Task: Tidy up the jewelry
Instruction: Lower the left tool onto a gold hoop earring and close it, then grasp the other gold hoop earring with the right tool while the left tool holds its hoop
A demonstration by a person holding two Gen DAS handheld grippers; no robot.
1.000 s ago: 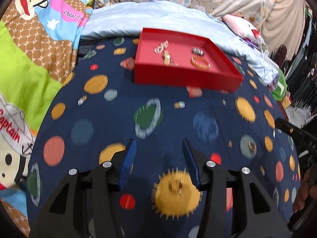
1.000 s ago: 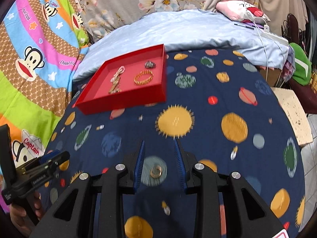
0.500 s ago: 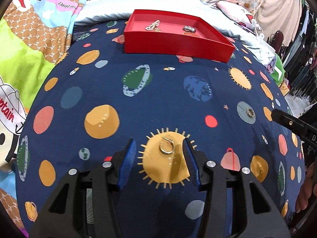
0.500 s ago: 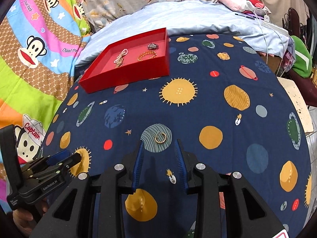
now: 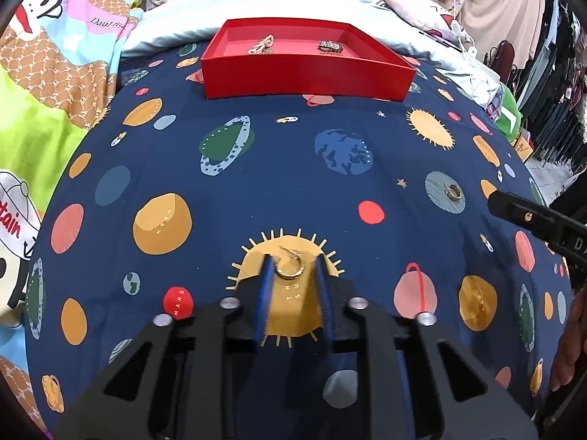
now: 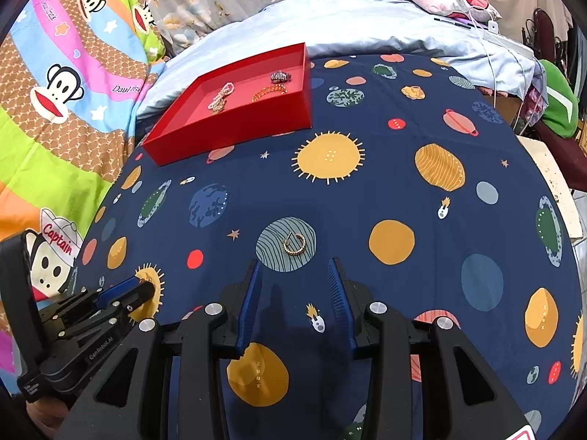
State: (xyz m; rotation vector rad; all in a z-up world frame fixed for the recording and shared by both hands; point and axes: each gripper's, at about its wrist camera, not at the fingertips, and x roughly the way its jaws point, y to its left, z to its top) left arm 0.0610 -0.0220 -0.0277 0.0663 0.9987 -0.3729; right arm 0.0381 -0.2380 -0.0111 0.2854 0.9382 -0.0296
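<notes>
Red tray, far ahead of both hand-held grippers, holds three pieces. Left hand-held gripper brackets hoop earring, not visibly clenched. Right hand-held gripper released; second earring just ahead on bed cover. Two remain.

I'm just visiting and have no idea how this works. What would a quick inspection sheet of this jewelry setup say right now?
Surface: navy planet-print cloth spread over a bed.
Job's things: red tray holding a pearl bracelet, gold bracelet and dark brooch; one gold hoop earring on a sun print; another hoop earring on a striped planet.
Clutter: nothing seen on the cloth.
Grippers: left gripper straddles the first earring, fingers close beside it, contact unclear; right gripper open, just short of the second earring.
Cables: white cable over the light blue blanket.
Surroundings: monkey-print bedding, hanging clothes.
</notes>
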